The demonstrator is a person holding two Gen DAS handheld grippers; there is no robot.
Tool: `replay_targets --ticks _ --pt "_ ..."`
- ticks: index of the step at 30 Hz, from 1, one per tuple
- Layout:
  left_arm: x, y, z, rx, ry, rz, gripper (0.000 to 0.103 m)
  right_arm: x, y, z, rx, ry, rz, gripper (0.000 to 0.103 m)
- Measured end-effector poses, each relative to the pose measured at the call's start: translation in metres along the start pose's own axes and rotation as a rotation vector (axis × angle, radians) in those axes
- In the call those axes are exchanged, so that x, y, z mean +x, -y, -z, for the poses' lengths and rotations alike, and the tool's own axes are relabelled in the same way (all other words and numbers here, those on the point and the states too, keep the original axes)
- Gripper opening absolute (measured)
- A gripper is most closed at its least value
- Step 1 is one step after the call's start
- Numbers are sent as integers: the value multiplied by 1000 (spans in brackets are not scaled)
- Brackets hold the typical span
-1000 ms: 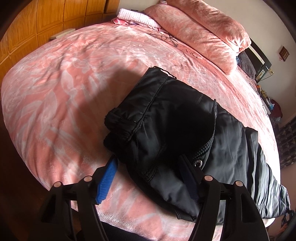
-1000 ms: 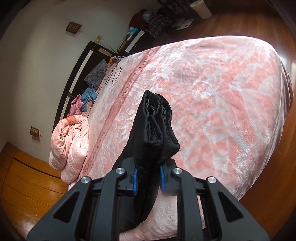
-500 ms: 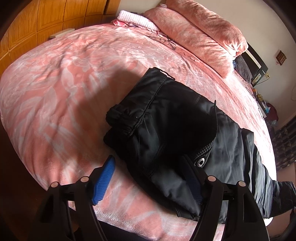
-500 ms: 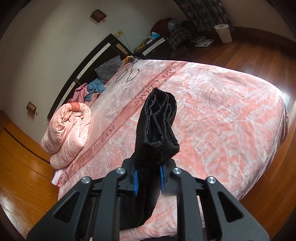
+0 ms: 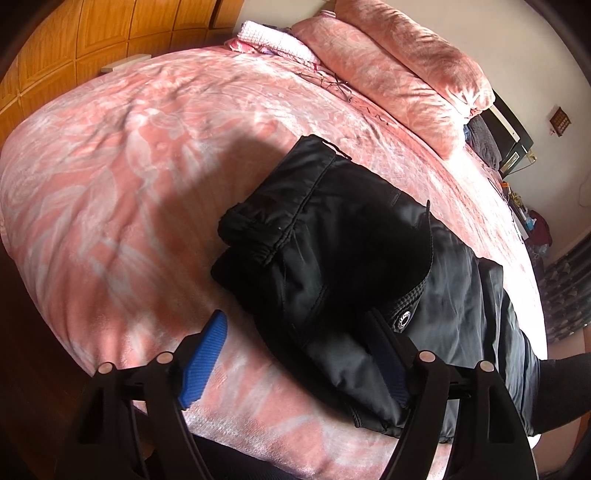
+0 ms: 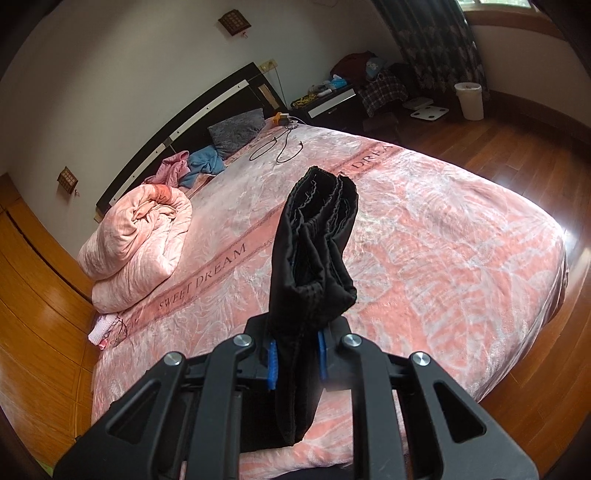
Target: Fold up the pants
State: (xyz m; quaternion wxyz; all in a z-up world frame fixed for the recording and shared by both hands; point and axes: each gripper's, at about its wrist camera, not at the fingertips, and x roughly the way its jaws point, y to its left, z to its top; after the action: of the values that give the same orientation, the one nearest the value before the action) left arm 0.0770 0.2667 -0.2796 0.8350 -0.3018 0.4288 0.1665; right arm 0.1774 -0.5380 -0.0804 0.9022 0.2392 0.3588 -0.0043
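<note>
Lifted higher since a second ago: right gripper (image 6: 295, 354), clamped on bunched pants (image 6: 314, 251) hems.
Left gripper (image 5: 295, 354) wide open, empty, hovering over waistband; fold-over toward waist likely next.

Pink bed (image 6: 461, 258) w/ dark headboard (image 6: 192, 122), wood floor (image 6: 535, 122) (sunlit), white walls (image 6: 129, 55), curtained window (image 6: 436, 33).

Occlusions and cut-offs
Pants (image 5: 332, 258) ran off frame at right; right finger pad (image 5: 388, 354) of left gripper (image 5: 295, 354) partly hidden.

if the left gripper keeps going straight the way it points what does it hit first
Most likely the black pants lying on the bed: the open left gripper already straddles their near edge, though depth is unclear.
</note>
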Motion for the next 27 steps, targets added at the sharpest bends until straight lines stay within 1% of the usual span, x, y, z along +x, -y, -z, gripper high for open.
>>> replay_targets --ticks 5,11,22,27 --pt "0 1 0 5 -7 3 79 -7 -25 3 -76 25 31 14" --pt "-1 -2 1 -5 -4 11 79 -9 -49 7 -147 26 70 14" --pt "1 -1 1 6 -22 5 80 -19 -79 11 -216 58 74 14" --pt "4 -2 1 -11 -28 5 80 -24 -94 15 -255 79 62 14"
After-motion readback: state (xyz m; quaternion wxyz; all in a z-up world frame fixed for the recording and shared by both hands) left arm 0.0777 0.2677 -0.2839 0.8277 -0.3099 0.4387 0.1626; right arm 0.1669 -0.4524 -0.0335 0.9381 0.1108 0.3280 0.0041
